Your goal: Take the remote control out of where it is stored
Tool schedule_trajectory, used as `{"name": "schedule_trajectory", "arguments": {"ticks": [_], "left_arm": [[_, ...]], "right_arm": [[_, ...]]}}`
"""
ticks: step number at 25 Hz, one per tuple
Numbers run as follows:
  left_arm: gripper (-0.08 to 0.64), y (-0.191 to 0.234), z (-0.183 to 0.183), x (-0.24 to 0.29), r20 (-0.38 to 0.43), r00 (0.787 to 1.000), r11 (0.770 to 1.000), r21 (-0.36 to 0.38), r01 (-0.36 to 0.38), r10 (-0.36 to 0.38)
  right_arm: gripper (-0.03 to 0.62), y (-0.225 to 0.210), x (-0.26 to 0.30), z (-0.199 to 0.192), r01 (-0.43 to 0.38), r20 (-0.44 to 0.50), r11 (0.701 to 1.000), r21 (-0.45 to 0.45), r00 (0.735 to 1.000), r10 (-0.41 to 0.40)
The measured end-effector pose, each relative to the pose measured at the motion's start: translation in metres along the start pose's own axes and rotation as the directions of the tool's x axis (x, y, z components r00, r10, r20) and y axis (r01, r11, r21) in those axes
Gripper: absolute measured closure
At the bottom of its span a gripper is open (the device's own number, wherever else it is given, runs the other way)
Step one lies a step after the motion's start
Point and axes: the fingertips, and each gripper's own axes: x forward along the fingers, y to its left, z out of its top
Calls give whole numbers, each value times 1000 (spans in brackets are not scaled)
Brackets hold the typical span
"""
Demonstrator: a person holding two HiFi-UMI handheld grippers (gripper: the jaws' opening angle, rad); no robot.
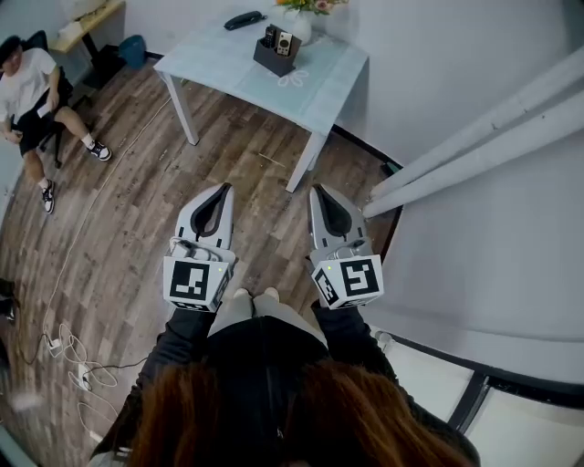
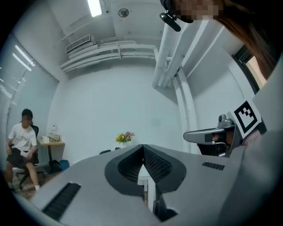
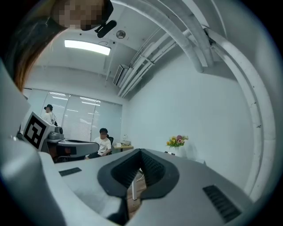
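Grey left gripper (image 1: 220, 191) and right gripper (image 1: 322, 193): jaws together, empty. Remote control (image 1: 284, 43) in holder (image 1: 275, 60) well ahead; arriving unopened could tip holder into vase (image 1: 298, 25).

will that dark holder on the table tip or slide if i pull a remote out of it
It may slide or lift: the holder looks small and light on a smooth table. The remote stands upright in it, so a straight upward pull likely frees it.
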Motion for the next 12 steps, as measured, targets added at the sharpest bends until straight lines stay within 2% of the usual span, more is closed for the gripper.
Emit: {"name": "schedule_trajectory", "arguments": {"ticks": [12], "left_arm": [[555, -17, -2, 18, -7, 1000, 1000, 9, -26, 26]], "right_arm": [[577, -17, 3, -1, -67, 0, 998, 12, 998, 67]]}}
